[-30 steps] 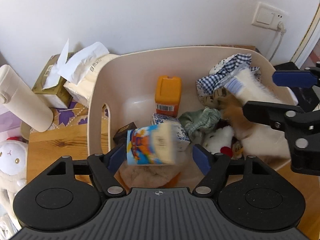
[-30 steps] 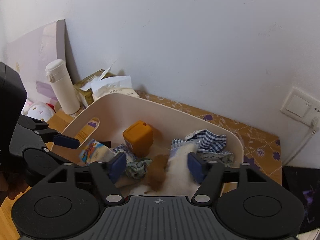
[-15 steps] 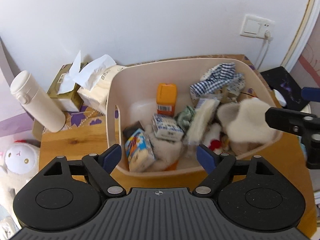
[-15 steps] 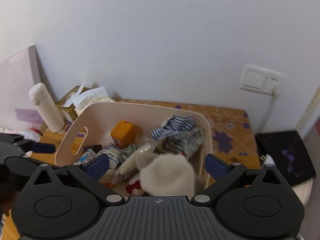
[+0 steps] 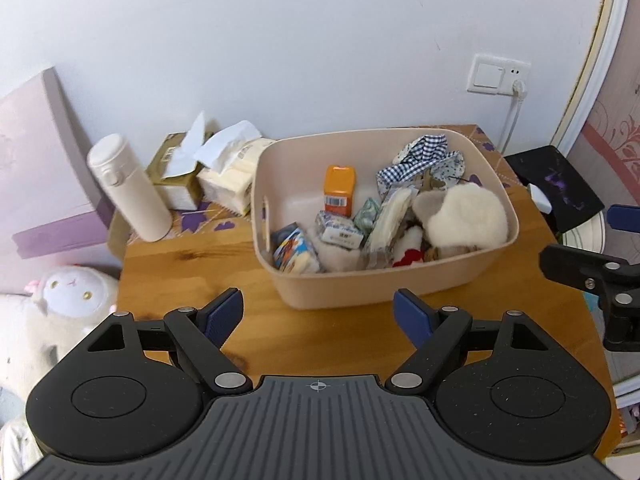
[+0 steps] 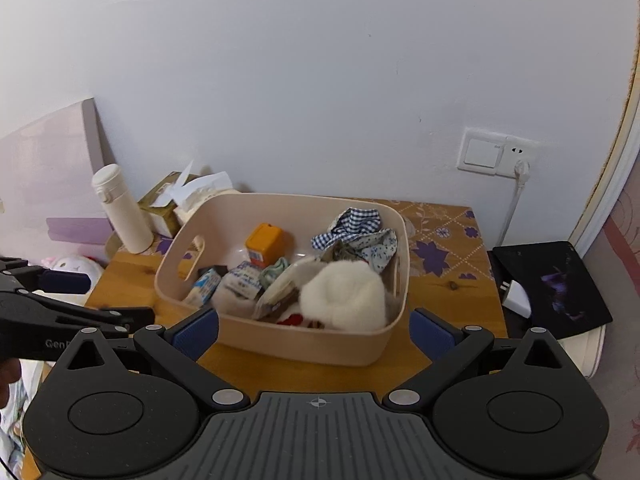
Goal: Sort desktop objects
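A beige plastic bin (image 5: pixel 384 292) (image 6: pixel 312 346) stands on the wooden table. It holds an orange box (image 5: pixel 340 189) (image 6: pixel 265 244), a colourful carton (image 5: pixel 294 250), a blue-and-white packet (image 5: pixel 340 232), a checked cloth (image 5: pixel 420 156) (image 6: pixel 352 224) and a white fluffy toy (image 5: pixel 464 216) (image 6: pixel 342 294). My left gripper (image 5: pixel 318 314) is open and empty, held back from the bin's near wall. My right gripper (image 6: pixel 314 334) is open just as wide, empty, also in front of the bin. Its fingers (image 5: pixel 576 268) show at the right edge of the left wrist view.
A white flask (image 5: pixel 128 188) (image 6: pixel 122 208) and two tissue packs (image 5: pixel 208 172) stand left of the bin by the wall. A plush lamb (image 5: pixel 72 292) lies off the table's left edge. A black pad (image 6: pixel 552 288) lies to the right, under a wall socket (image 6: pixel 498 152).
Both grippers let go of what they held over the bin: the carton and the fluffy toy now lie inside. Both pulled back and up, so the whole bin shows.
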A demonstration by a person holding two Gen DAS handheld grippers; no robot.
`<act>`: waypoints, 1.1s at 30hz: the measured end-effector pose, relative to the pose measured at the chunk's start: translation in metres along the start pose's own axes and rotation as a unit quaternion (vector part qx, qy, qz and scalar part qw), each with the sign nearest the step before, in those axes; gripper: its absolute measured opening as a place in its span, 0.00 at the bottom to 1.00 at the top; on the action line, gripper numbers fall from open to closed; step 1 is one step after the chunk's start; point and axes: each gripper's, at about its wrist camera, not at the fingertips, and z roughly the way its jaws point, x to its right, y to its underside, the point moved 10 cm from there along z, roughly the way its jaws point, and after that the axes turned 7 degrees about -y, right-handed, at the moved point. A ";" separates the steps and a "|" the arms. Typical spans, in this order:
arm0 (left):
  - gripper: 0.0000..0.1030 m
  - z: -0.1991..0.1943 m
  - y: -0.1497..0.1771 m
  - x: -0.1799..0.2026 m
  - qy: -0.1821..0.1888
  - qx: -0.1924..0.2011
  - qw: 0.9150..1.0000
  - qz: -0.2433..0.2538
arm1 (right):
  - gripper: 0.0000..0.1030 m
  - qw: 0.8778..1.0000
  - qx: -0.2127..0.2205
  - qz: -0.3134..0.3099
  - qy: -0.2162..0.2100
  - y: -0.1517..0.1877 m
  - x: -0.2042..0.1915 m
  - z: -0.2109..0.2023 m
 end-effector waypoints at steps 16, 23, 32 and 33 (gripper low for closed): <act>0.81 -0.109 0.075 0.005 -0.022 0.012 1.000 -0.015 | 1.00 0.999 -0.030 -0.011 -0.004 0.062 -0.013 -0.112; 0.81 -0.148 0.099 0.008 -0.015 0.016 0.999 -0.023 | 1.00 0.999 -0.031 -0.010 -0.008 0.083 -0.016 -0.148; 0.81 -0.178 0.120 0.005 -0.012 0.016 0.999 -0.030 | 1.00 0.999 -0.032 -0.012 0.008 0.109 -0.015 -0.182; 0.81 -0.178 0.123 0.005 -0.011 0.012 0.999 -0.030 | 1.00 0.999 -0.032 -0.011 0.011 0.111 -0.014 -0.185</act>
